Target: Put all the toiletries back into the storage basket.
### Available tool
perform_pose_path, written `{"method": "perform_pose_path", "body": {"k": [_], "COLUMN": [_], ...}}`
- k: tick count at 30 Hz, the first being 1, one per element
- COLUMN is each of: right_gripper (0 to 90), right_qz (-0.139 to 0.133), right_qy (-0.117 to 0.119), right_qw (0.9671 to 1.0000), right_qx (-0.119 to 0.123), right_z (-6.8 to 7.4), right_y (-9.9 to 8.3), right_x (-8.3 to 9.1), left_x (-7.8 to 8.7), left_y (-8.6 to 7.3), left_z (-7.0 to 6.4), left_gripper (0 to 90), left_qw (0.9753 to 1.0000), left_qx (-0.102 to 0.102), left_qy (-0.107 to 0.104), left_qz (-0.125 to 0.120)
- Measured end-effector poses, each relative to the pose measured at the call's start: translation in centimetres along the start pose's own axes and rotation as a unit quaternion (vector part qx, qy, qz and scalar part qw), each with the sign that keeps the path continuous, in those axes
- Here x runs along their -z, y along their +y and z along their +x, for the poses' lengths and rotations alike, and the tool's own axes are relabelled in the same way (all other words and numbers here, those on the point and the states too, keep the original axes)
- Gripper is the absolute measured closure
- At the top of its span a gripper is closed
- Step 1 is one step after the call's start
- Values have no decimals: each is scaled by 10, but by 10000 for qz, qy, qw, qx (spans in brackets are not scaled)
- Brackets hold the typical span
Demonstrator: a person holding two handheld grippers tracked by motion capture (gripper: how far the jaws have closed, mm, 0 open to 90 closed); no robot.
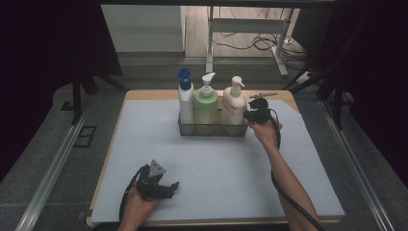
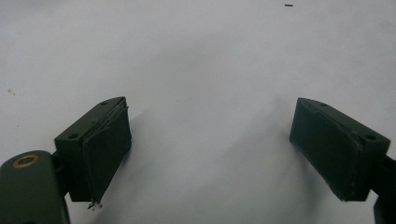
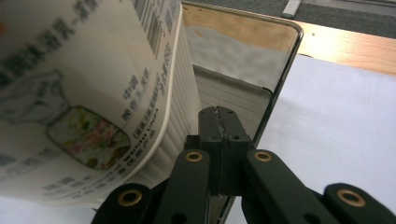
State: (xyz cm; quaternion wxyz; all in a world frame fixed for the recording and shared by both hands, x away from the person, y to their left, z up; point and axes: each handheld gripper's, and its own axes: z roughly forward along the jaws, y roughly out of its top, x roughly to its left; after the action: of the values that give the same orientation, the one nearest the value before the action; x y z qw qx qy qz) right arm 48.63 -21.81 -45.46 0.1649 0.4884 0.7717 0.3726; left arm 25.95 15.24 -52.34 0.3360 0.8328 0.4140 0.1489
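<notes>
Bottles stand in a row inside the clear basket at upper centre of the high view: a blue-capped bottle, a green pump bottle, and a cream pump bottle at the right end. The right gripper sits at the basket's right end wall, just right of the cream bottle. In the right gripper view its jaws are pressed together on the thin clear wall, with the cream bottle immediately to their left. The basket's long axis runs left to right across the frame, so any pull would likely act from this end. The left gripper rests at lower left on the white mat, jaws wide apart, holding nothing, well away from the basket.
</notes>
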Motion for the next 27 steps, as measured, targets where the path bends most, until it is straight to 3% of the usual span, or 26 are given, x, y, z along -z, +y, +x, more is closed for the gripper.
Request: {"method": "perform_pose_path", "body": {"k": [13,27], "right_gripper": [891,887], "right_qz": [73,70], "right_qy": [7,171], "right_qw": [9999,9994], "right_qx": [85,304], "right_z": [8,27], "right_y": [1,3], "right_x": [-3,-8], "left_x": [0,0], "left_y": [0,0], "left_z": [0,0], "left_gripper": [123,123], "left_qw": [10000,10000], "left_qx": [-8,-9], "left_qy": [4,2], "left_qz": [8,8]}}
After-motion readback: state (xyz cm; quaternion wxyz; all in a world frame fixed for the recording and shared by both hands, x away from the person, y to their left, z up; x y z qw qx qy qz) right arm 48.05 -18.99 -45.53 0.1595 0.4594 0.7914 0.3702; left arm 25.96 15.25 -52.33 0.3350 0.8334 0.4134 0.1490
